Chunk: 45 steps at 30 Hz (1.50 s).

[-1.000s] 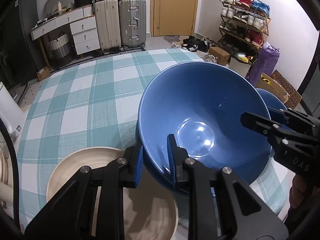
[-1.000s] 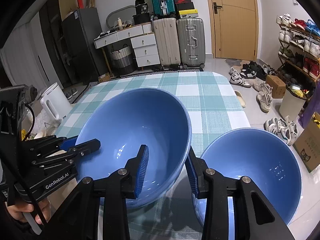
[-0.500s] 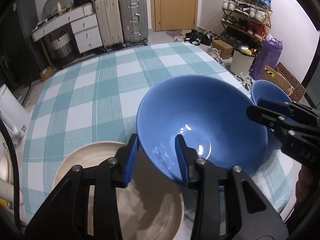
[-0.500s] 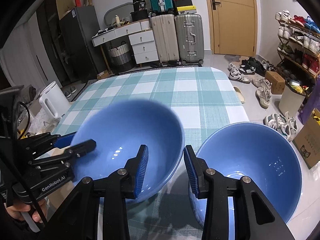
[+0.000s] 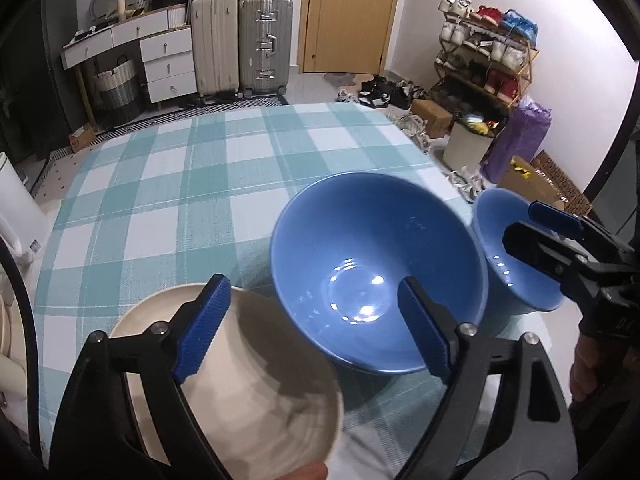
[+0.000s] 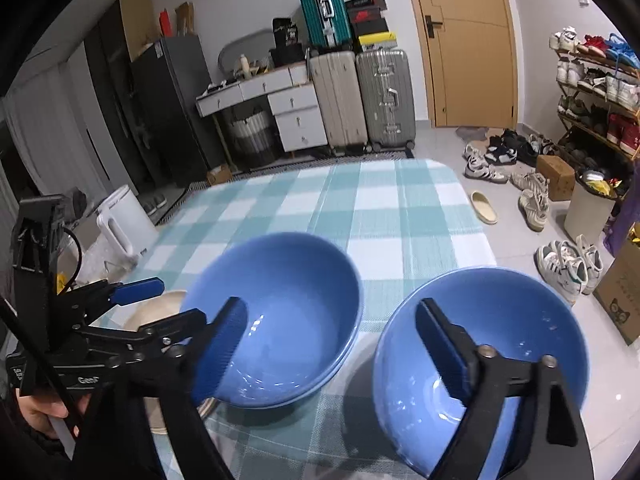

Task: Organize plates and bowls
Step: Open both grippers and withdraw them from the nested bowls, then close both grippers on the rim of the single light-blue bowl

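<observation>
1. Letting go with the left gripper (image 5: pixel 312 284): fingers spread wide and empty now, after clamping the bowl's near rim half a second ago.
2. Opening the right gripper (image 6: pixel 330 306) as well: narrow a second ago, now wide apart and holding nothing, straddling the gap between the two blue pieces.
3. Resting the released bowl (image 5: pixel 372 264) level on the table (image 5: pixel 180 184), no longer lifted and tilted; in the left view, just off centre toward 3 o'clock.
4. Showing a doubled rim at the bowl's 5 o'clock side in the right view, so probably nested in a matching one beneath; not certain.
5. Keeping the plate (image 5: pixel 248 380) at 7 o'clock in the left view, close beside the stack; touching or not, cannot tell.
6. Leaving the spare bowl (image 6: pixel 492 344) at 3 o'clock of the stack, just beside it and apart.
7. Reading the release as one stacking step done, with the spare bowl likely next and the right gripper nearest, one finger already over its inside.
8. Expecting a slippery glazed rim, so calling for a firm, square pinch before any lift.
</observation>
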Motion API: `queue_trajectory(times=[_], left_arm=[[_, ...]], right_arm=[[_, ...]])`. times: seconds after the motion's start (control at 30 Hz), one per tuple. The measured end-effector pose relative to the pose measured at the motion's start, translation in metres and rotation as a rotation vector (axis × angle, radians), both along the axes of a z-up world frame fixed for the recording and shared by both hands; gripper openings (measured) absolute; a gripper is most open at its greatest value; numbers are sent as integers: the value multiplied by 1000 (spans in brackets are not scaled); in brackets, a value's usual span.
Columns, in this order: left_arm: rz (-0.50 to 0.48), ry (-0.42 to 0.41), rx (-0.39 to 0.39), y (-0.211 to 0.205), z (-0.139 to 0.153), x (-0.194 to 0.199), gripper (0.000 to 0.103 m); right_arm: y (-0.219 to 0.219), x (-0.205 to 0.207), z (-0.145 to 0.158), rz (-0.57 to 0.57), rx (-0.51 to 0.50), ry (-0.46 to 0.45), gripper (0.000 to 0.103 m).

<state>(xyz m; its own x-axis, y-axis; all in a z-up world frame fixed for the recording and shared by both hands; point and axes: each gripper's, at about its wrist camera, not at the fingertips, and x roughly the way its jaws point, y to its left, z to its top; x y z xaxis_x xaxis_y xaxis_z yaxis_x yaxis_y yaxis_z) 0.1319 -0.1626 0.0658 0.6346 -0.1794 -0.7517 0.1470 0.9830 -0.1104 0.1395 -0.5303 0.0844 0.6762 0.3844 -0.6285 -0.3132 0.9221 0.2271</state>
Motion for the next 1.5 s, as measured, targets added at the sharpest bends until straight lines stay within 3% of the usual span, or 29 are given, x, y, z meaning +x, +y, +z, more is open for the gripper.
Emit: queue_trajectory(times=[0.03, 0.07, 0.1, 0.5, 0.9, 1.03, 1.23, 1.33, 1.5], left_arm=[[-7, -2, -5, -2, 2, -2, 92], [-12, -8, -12, -4, 5, -5, 102], [-14, -18, -21, -7, 8, -9, 102], [-107, -10, -68, -67, 19, -33, 102], [-178, 39, -161, -120, 19, -43, 102], [-197, 65, -176, -137, 17, -42, 102], [-220, 112, -220, -159, 11, -36, 98], [-199, 129, -200, -167, 5, -32, 88], [-219, 166, -236, -176, -7, -25, 72]], right_arm=[[-3, -2, 3, -7, 4, -10, 96], [-6, -4, 7, -11, 7, -14, 97], [-9, -6, 10, -16, 14, -17, 102], [-50, -42, 35, -94, 56, -48, 102], [-108, -68, 28, -226, 53, -28, 102], [-126, -72, 29, -239, 102, -25, 102], [-145, -75, 31, -255, 132, -33, 102], [-153, -71, 26, -281, 138, -14, 102], [-160, -61, 15, -308, 133, 25, 102]])
